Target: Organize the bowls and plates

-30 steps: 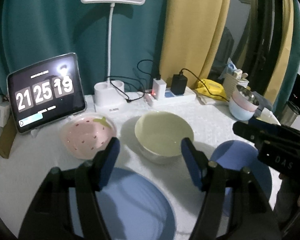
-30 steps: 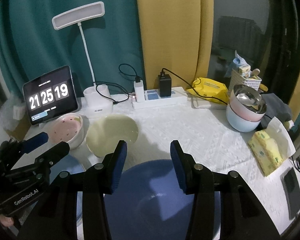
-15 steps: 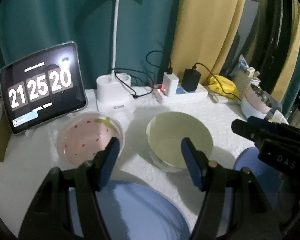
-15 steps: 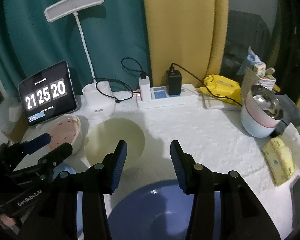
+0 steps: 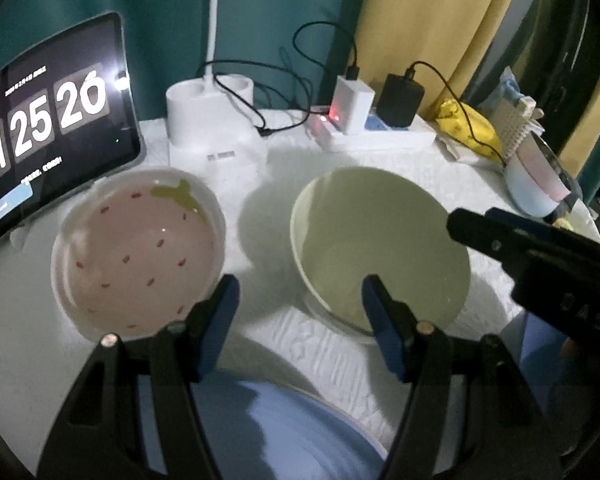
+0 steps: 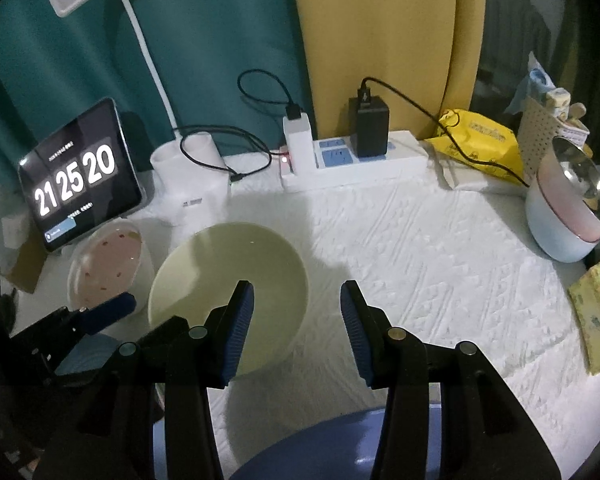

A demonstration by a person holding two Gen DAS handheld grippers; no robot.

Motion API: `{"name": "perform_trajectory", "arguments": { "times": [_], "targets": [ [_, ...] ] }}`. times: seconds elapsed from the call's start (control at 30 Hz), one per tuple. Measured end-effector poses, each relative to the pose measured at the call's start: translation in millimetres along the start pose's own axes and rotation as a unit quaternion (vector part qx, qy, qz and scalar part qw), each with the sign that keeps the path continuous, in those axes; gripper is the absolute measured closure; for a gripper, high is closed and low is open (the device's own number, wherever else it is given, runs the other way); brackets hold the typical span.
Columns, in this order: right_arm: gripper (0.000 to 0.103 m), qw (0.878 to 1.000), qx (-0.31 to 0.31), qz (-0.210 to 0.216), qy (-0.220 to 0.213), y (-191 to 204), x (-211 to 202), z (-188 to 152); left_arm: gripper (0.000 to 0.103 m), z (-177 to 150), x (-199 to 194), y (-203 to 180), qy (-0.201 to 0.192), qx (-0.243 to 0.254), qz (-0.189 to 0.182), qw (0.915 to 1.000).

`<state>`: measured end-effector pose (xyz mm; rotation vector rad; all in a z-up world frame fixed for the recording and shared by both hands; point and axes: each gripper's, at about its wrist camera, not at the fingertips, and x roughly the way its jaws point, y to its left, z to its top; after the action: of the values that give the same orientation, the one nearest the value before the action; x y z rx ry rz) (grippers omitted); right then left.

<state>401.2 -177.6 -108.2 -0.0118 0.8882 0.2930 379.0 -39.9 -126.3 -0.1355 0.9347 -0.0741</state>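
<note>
A pink strawberry-pattern bowl (image 5: 140,248) and a pale green bowl (image 5: 380,248) stand side by side on the white table; both also show in the right wrist view, the pink bowl (image 6: 108,264) and the green bowl (image 6: 228,292). A light blue plate (image 5: 292,432) lies under my left gripper (image 5: 300,312), which is open and empty, hovering between the two bowls' near rims. My right gripper (image 6: 298,324) is open and empty, above a darker blue plate (image 6: 320,448), its left finger over the green bowl's near rim.
A tablet clock (image 5: 48,128), a white lamp base (image 5: 212,120) and a power strip with chargers (image 6: 356,156) line the back. Stacked pink and blue bowls (image 6: 572,220) stand far right, a yellow packet (image 6: 480,140) behind them and a yellow sponge cloth (image 6: 596,320) near the right edge.
Both grippers have moved forward and lower toward the two bowls, which now look larger. Both stay open and the dishes have not moved.
</note>
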Motion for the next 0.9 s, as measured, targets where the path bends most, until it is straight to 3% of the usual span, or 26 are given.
{"name": "perform_trajectory", "arguments": {
  "times": [0.27,0.53,0.7,0.9],
  "targets": [
    [0.055,0.999,0.011,-0.004,0.05,-5,30,-1,0.038,3,10,-4,0.006,0.003,0.003,1.0],
    [0.055,0.997,0.014,-0.007,0.07,-6,41,0,0.039,2,14,-11,0.0,0.021,0.007,0.9998],
    [0.056,0.997,0.005,-0.017,0.071,-5,44,1,0.06,1,18,-14,0.008,0.024,-0.006,0.9997],
    [0.081,0.997,-0.035,-0.027,0.065,6,44,-2,0.065,1,21,-15,0.009,0.023,-0.008,0.9997]
  ]
}}
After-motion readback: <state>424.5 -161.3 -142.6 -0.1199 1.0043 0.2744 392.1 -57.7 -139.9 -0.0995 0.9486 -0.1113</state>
